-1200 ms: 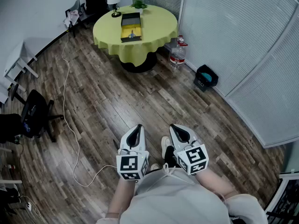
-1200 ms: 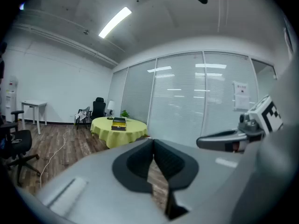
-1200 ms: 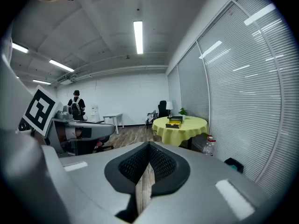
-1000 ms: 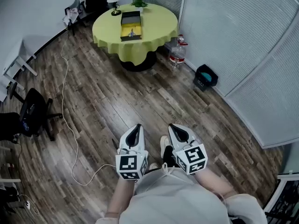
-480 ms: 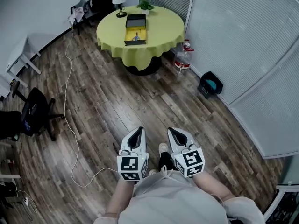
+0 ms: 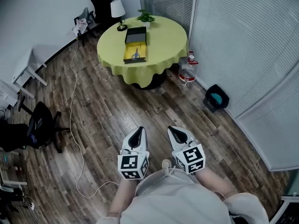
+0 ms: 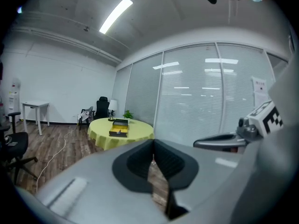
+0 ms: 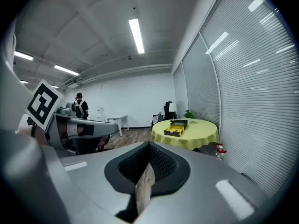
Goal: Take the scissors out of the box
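Left tongs [image 6: 138, 130] and right tongs [image 6: 173, 130] were seen shut, empty; scissors [image 6: 135, 55], apparently in the box [image 6: 136, 35], could be shoved if reached unopened.

We find the box [image 6: 135, 35] on the table [image 6: 166, 41], the scissors [image 6: 136, 55] lying in it, lamp [image 6: 118, 13] and plant [image 6: 146, 17] behind. On the floor [image 6: 131, 111] right of the table: a bottle [image 6: 187, 73], then a bin [image 6: 217, 98].

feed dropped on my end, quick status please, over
Left gripper shut, empty; right gripper shut, empty. Scissors in box on yellow table, across the room. White cable on floor, left of the path.
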### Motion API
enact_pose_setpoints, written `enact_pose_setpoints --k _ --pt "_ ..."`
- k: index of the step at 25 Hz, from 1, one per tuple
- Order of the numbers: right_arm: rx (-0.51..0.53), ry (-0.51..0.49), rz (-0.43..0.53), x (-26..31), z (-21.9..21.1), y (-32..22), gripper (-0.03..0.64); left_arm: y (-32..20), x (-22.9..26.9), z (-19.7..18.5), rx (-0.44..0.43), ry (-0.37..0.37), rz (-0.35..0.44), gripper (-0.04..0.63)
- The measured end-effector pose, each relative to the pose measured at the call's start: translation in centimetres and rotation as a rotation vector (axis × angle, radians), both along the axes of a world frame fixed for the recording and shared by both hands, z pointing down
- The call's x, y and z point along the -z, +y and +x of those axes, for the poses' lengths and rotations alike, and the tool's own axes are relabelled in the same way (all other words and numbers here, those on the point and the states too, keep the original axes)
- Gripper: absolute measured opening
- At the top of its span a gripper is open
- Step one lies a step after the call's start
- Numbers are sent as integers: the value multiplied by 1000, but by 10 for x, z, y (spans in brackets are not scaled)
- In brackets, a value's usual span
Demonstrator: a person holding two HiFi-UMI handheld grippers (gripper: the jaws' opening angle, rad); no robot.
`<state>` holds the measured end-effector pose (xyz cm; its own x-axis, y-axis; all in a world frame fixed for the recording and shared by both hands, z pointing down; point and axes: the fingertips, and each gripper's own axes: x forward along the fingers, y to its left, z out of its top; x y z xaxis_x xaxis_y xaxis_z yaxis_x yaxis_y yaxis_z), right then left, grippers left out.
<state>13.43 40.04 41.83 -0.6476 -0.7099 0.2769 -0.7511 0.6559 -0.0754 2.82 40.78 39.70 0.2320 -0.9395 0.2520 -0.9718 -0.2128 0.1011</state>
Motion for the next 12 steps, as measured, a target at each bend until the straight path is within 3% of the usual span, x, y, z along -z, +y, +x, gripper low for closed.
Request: enact_pose_setpoints --k 5,12 --pt "2 63 9 -7 15 -52 0 -50 -11 12 32 12 -31 6" --pt "1 69 -68 -30 28 -122 0 -120 -26 29 15 -3 -71 6"
